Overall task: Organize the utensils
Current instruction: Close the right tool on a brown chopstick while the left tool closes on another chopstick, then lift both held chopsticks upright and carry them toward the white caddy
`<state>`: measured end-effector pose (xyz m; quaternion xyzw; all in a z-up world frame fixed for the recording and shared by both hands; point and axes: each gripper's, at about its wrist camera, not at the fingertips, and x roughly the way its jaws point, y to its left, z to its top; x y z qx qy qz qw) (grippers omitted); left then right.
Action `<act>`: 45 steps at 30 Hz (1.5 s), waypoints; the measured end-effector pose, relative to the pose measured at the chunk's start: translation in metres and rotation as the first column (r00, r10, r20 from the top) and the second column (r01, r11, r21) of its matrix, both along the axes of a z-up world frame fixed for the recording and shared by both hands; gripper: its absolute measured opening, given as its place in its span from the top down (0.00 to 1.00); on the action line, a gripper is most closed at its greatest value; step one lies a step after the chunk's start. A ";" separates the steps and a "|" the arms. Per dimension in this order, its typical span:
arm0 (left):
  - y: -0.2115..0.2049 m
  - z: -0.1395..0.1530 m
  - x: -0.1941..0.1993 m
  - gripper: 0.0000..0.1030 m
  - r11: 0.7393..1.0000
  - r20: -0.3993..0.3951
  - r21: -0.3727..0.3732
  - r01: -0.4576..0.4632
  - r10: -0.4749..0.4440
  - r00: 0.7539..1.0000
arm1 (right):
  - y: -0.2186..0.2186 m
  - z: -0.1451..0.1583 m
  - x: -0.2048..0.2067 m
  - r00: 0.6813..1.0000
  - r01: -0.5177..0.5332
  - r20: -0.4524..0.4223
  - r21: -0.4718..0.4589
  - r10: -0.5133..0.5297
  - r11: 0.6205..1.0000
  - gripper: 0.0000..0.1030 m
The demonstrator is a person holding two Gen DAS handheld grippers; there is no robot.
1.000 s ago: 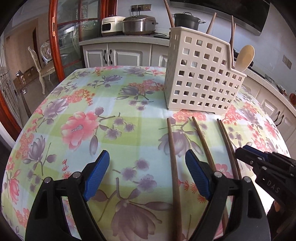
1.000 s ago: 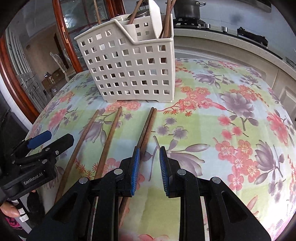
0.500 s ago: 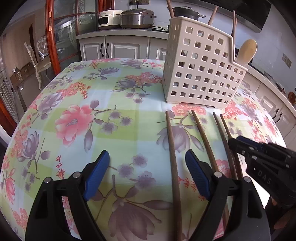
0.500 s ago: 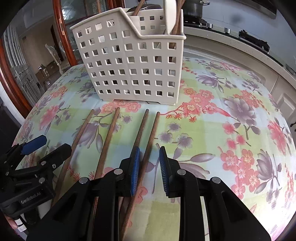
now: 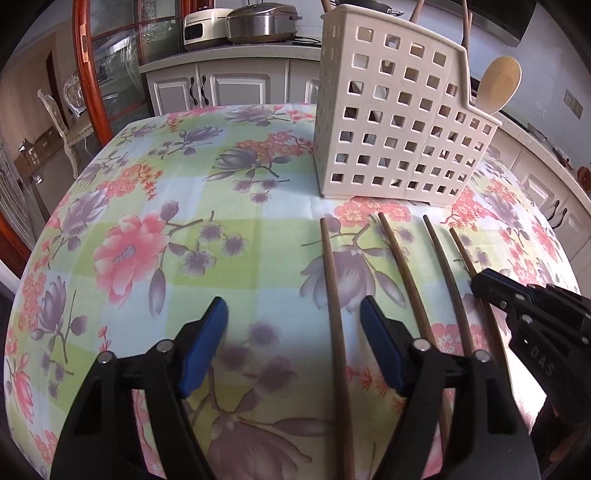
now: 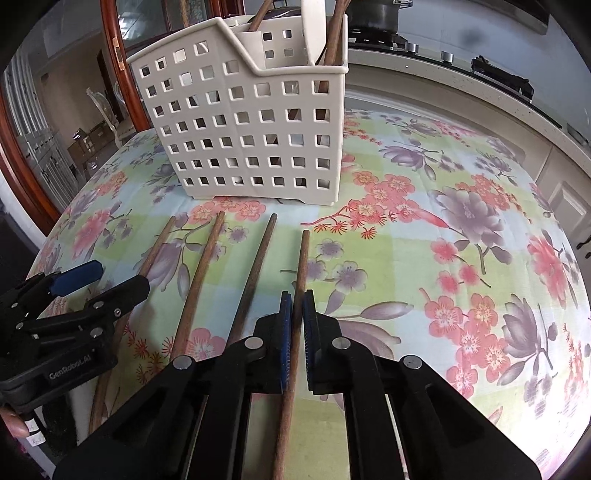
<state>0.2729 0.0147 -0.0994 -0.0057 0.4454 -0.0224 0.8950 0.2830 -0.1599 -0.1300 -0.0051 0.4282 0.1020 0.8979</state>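
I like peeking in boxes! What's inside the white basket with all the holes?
Inside the white basket, wooden sticks and a pale spoon poke out the top. Their lower ends are mostly hidden behind its walls.

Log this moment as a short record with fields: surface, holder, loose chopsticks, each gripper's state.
surface: table with a floral cloth
holder: white perforated utensil basket standing upright on the cloth, already holding a pale spoon and some wooden sticks
loose chopsticks: four lying side by side in front of the basket
left gripper: open, jaws wide, the leftmost chopstick lying between them, not gripped
right gripper: shut on the rightmost chopstick, which still lies on the cloth
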 end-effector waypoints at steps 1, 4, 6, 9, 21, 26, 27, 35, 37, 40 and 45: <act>-0.003 0.000 0.003 0.40 1.000 -0.002 0.013 0.006 -0.006 1.000 | -0.001 0.000 0.000 1.000 0.001 0.000 0.009 -0.001 1.000 0.94; -0.007 0.001 0.007 0.56 0.999 -0.001 0.038 0.016 -0.016 1.000 | -0.001 0.000 -0.002 1.000 -0.004 0.010 0.009 0.003 1.000 0.94; -0.010 0.001 0.007 0.64 0.999 0.001 0.048 0.025 -0.025 1.000 | -0.001 -0.001 -0.003 1.000 -0.006 0.017 0.004 0.006 1.000 0.94; -0.016 0.002 0.007 0.78 0.997 -0.001 0.059 0.053 -0.054 0.999 | -0.001 0.000 -0.002 1.000 -0.009 0.017 0.000 0.009 1.000 0.94; -0.028 -0.001 0.000 0.94 0.993 0.027 0.084 0.082 -0.085 0.996 | 0.004 0.000 -0.005 0.999 -0.035 0.028 -0.043 0.037 0.998 0.94; -0.025 0.000 -0.001 0.94 0.995 0.029 0.065 0.075 -0.077 0.997 | 0.000 0.000 -0.006 0.999 -0.032 0.031 -0.020 0.032 0.999 0.94; -0.024 0.000 -0.002 0.94 0.995 0.029 0.060 0.074 -0.076 0.997 | -0.001 0.000 -0.006 0.999 -0.029 0.033 -0.013 0.029 0.999 0.94; -0.022 0.006 -0.013 0.94 0.997 0.062 0.042 0.059 -0.062 0.996 | -0.004 0.013 -0.017 0.995 -0.042 0.088 0.034 0.039 0.999 0.94; -0.022 0.012 -0.019 0.94 0.998 0.085 0.044 0.054 -0.058 0.995 | -0.005 0.019 -0.021 0.993 -0.045 0.110 0.043 0.040 0.998 0.94; -0.020 0.023 -0.028 0.94 0.998 0.124 0.038 0.047 -0.052 0.991 | -0.007 0.031 -0.028 0.988 -0.053 0.151 0.058 0.043 0.997 0.94; -0.014 0.048 -0.049 0.94 1.000 0.210 0.009 0.030 -0.031 0.977 | -0.011 0.053 -0.044 0.973 -0.068 0.226 0.071 0.050 0.995 0.94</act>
